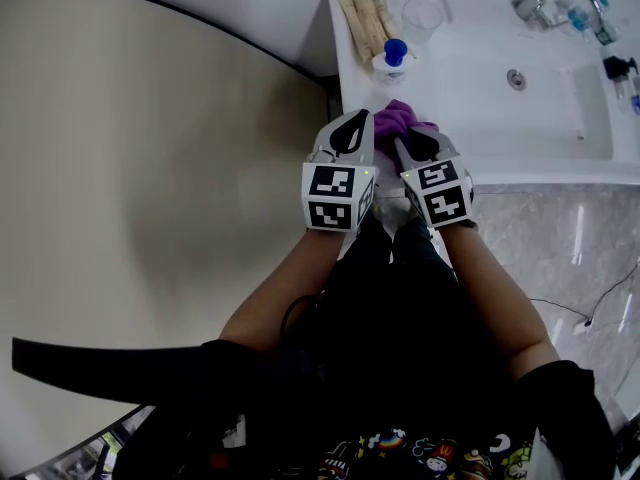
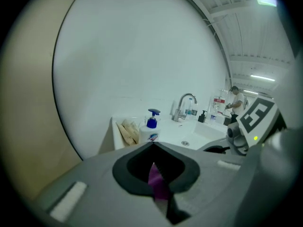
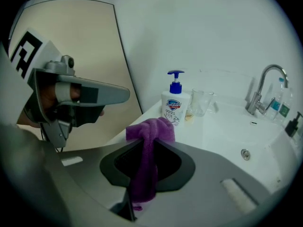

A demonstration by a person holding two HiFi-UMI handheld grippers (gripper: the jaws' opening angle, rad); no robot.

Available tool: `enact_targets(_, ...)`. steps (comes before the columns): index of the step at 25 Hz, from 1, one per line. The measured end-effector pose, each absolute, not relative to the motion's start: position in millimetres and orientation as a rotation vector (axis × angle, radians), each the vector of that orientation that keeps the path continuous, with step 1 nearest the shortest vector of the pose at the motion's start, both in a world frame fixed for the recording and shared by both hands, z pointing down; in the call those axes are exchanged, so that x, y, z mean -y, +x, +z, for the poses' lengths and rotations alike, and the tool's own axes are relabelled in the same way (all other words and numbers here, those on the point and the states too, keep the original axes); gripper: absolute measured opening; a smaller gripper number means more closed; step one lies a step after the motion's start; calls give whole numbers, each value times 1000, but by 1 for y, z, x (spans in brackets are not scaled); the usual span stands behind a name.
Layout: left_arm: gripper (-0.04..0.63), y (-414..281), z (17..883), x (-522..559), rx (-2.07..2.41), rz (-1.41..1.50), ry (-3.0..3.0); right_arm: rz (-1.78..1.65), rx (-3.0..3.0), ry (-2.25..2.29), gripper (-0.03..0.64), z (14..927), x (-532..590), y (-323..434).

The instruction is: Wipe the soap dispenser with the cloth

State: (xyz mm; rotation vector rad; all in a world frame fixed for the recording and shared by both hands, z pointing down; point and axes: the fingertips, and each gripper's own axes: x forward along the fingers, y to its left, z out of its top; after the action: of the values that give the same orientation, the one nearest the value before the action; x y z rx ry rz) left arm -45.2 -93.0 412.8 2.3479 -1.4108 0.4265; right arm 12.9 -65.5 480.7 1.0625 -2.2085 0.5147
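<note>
The soap dispenser [image 1: 390, 61], white with a blue pump, stands on the white counter just beyond both grippers; it also shows in the left gripper view [image 2: 150, 129] and the right gripper view [image 3: 175, 105]. My right gripper [image 1: 412, 146] [image 3: 146, 142] is shut on the purple cloth [image 1: 398, 120] [image 3: 147, 131], which bunches up past the jaw tips and hangs down through the slot. It sits a short way before the dispenser. Close beside it on the left, my left gripper [image 1: 352, 128] [image 2: 152, 144] has its jaws together; a thin purple sliver shows in its slot, and I cannot tell what it is.
A sink basin [image 1: 540, 98] with a chrome faucet [image 1: 545, 3] lies right of the dispenser. A clear glass [image 1: 425, 18] and pale rolled items [image 1: 365, 23] stand behind it. Small bottles [image 1: 620, 73] line the far right. A beige wall [image 1: 150, 168] is at left.
</note>
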Motion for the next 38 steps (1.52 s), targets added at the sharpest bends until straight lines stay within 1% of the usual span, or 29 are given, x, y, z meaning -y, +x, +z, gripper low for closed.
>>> enact_targets(5,0,-37,415,93,1407,439,2345,534,2196,1008,92,498,55,18)
enact_targets(6,0,-37,416,92,1408,443,2342,536,2194,1003,98,502,55,19)
enact_targets(8,0,-36,417,91,1411,447,2338,529,2205,1009,133,501,56,19)
enact_targets(14,0,-32,412,89,1419,427,2341,472,2314,1081,166,461,61,21)
enact_targets(15,0,-31,409,89,1419,419,2347,458,2337,1103,156,450,62,22)
enact_targets(17,0,-27,398,89,1414,405,2374,424,2388,1144,114,424,65,24)
enact_targets(22,0,-21,354,94,1455,343,2471,311,2507,1219,93,356,81,33)
enact_targets(24,0,-20,336,95,1485,301,2500,265,2540,1264,62,332,86,39)
enact_targets(26,0,-19,321,94,1510,273,2523,230,2567,1307,51,312,89,44)
enact_targets(27,0,-19,315,93,1518,264,2529,215,2579,1325,30,303,90,46)
enact_targets(31,0,-19,295,89,1550,227,2550,166,2616,1326,23,289,90,48)
enact_targets(38,0,-22,287,80,1588,205,2561,154,2602,1306,23,302,81,45)
